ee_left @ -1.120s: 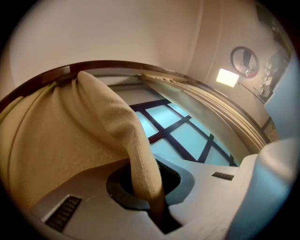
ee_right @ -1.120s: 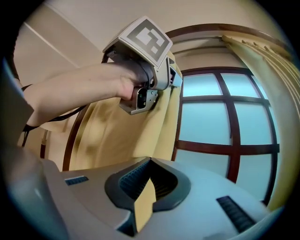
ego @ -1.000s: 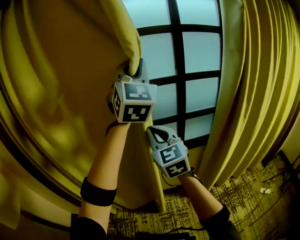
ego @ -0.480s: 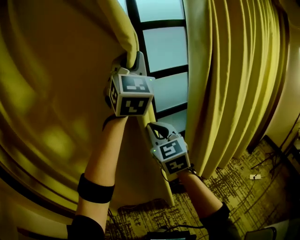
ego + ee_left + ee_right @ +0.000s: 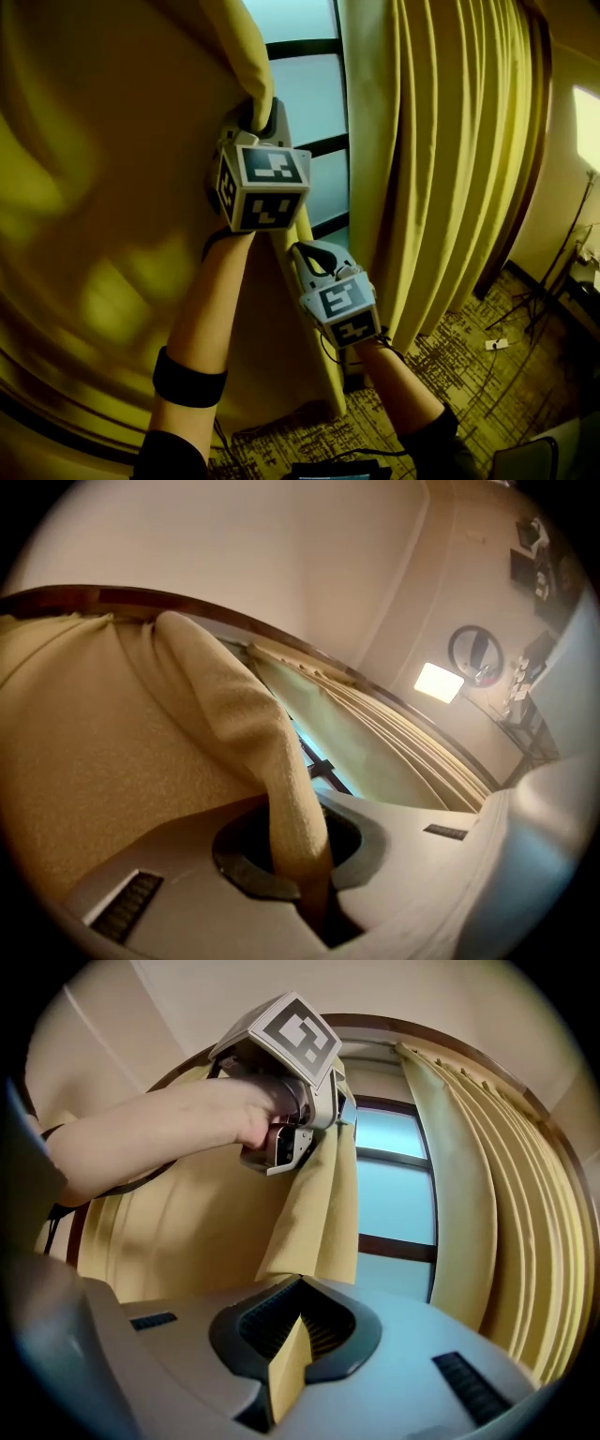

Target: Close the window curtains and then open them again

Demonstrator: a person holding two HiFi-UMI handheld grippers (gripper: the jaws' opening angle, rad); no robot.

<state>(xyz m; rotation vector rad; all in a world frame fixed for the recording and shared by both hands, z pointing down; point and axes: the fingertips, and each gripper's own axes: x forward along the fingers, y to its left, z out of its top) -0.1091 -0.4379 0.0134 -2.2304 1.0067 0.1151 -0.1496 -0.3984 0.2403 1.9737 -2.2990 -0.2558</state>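
The left curtain (image 5: 103,187) spreads across the left side, its free edge pinched twice: the left tool (image 5: 263,114) clamps it higher up, the right tool (image 5: 307,255) lower down. A narrow strip of window (image 5: 314,94) shows between it and the gathered right curtain (image 5: 441,159).
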